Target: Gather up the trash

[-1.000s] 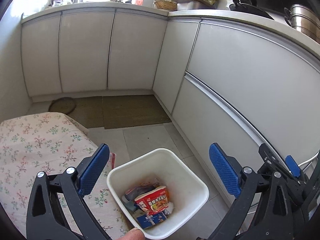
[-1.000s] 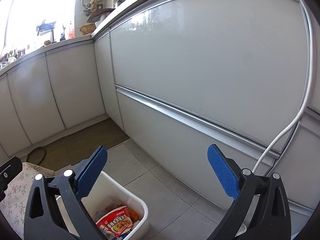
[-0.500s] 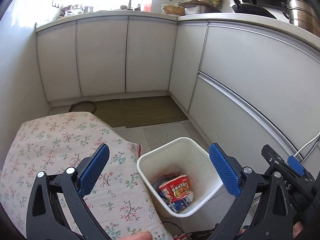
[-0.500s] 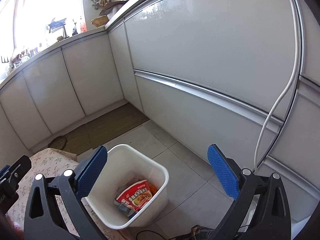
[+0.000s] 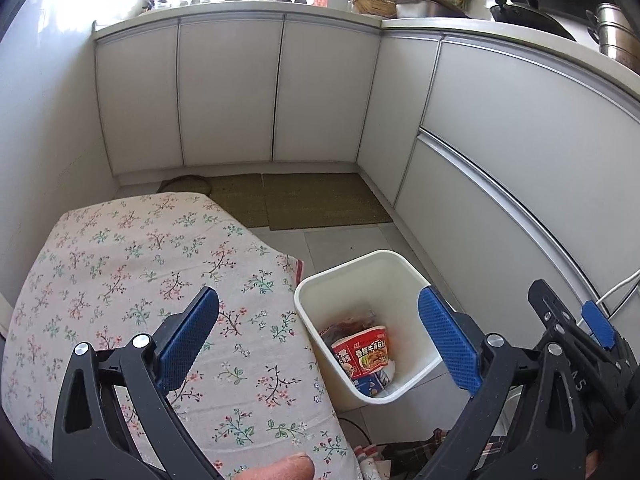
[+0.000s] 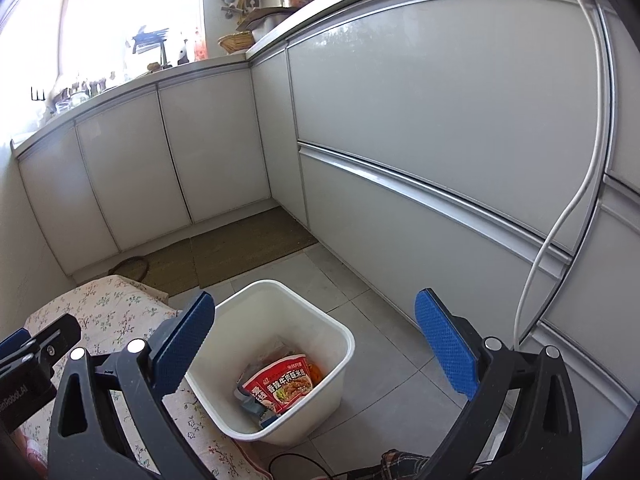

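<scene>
**Both grippers empty above bin, trash already inside**

The trash, a red noodle packet (image 5: 362, 354) on top of a few other wrappers, lay at the bottom of the white bin (image 5: 348, 272), which stood on the tiled floor (image 6: 360, 292) just beside the floral-cloth surface (image 5: 140, 248). The packet looked light, thin and crinkly, probably slick film; it would likely crush rather than resist, so a pinch on a raised edge or corner seemed the best hold if it needed moving. The bin looked like stiff, light plastic, best taken by its rim. No loose trash showed on the cloth or the visible floor.

The left gripper (image 5: 318, 338) hung above the cloth edge and bin with its blue pads wide apart, holding nothing. The right gripper (image 6: 314, 344) hovered over the bin, also spread and empty. White cabinets (image 6: 420, 120) and a brown mat (image 5: 320, 200) lay beyond; a white cable (image 6: 560, 220) ran down the cabinet front.

Compared with a second earlier, both cameras had pulled back and up: the bin sat farther from the left view's bottom edge, much more cloth was visible, and the right view showed the whole bin rather than a corner. Both grippers stayed open throughout.
</scene>
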Demonstrator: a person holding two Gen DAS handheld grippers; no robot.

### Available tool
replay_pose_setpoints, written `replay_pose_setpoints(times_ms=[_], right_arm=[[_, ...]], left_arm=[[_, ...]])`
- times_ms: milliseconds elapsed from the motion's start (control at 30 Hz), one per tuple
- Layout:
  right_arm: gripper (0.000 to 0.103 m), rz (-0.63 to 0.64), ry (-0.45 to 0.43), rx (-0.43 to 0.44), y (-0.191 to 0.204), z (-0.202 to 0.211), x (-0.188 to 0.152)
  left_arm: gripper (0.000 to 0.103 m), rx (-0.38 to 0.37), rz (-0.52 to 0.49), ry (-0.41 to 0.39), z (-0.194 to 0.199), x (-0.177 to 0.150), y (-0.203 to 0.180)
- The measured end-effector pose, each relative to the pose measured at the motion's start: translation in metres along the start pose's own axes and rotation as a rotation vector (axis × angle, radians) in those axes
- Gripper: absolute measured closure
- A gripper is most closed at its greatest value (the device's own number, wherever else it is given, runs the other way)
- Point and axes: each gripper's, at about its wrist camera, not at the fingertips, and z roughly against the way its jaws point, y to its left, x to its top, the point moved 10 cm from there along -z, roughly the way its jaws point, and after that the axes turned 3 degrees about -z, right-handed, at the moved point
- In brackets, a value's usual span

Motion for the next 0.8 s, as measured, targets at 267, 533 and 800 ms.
replay_pose_setpoints(times_ms=[267, 533, 800], right_arm=[[0.006, 0.018, 0.025, 0.010, 0.003, 0.000, -0.004], [0.006, 0.027, 0.035, 0.026, 0.006, -0.001, -0.006], [0.006, 0.036, 0.043, 0.037, 0.007, -0.002, -0.005]], left_arm=[[0.007, 0.032, -0.003, 0.026, -0.004, -0.006, 0.004], [0.007, 0.046, 0.018, 0.030, -0.002, -0.008, 0.011], [0.007, 0.059, 0.027, 0.044, -0.003, -0.013, 0.016]])
